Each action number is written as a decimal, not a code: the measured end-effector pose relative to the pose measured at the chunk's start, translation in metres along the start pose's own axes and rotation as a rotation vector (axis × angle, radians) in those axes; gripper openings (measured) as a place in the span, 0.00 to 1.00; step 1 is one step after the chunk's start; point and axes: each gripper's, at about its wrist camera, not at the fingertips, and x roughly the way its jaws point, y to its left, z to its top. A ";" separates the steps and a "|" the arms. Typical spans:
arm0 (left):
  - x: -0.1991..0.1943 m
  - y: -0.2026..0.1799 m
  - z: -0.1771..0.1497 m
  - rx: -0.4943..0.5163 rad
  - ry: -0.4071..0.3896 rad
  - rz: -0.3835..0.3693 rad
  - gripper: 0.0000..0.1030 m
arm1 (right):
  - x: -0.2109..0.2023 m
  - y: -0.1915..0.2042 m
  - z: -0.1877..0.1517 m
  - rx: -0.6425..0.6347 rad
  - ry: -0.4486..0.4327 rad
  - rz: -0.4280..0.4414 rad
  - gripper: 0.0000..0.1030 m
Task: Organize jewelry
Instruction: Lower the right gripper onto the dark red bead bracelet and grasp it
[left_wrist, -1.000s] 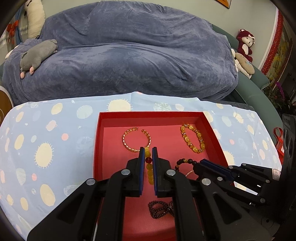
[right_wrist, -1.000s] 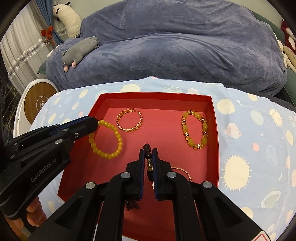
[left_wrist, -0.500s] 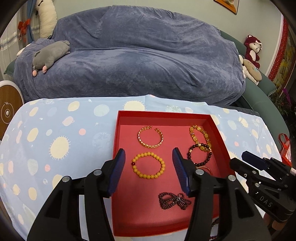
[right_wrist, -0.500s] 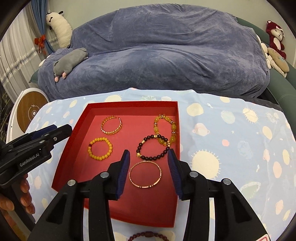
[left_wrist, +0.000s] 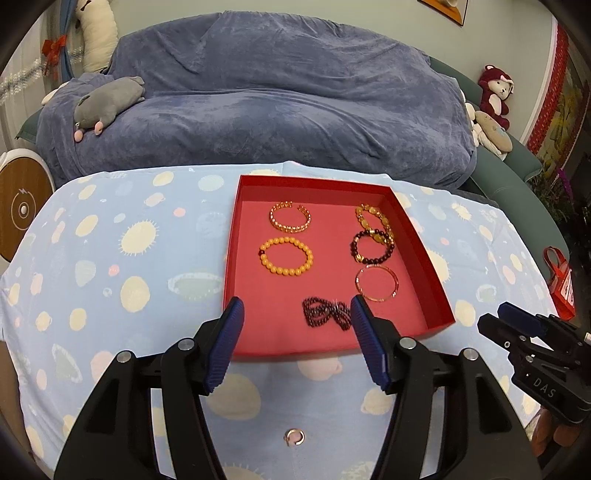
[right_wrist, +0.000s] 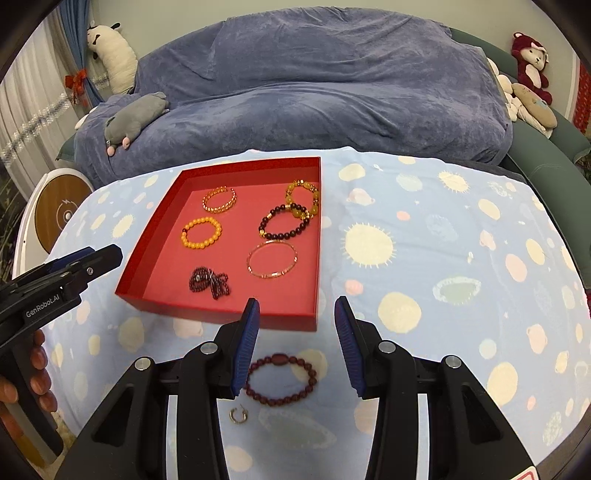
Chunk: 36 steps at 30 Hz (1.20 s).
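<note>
Since six pieces already sit in the red cardboard tray, next up: dark red bead bracelet on the tablecloth, by the tray's near edge, right under the right gripper. Both grippers wide apart, empty; left gripper farther.

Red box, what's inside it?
Six bracelets lie inside the red box; the dark beaded one overlaps the yellow one. Whatever hides beneath them is covered.
</note>
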 end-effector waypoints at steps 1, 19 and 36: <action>-0.003 -0.001 -0.006 0.003 0.004 0.002 0.55 | -0.004 0.000 -0.007 0.002 0.004 0.000 0.40; -0.028 0.006 -0.127 -0.036 0.132 0.046 0.55 | -0.020 0.004 -0.101 0.050 0.111 0.009 0.40; -0.017 0.017 -0.131 -0.066 0.142 0.077 0.55 | 0.041 0.005 -0.068 0.038 0.124 -0.022 0.40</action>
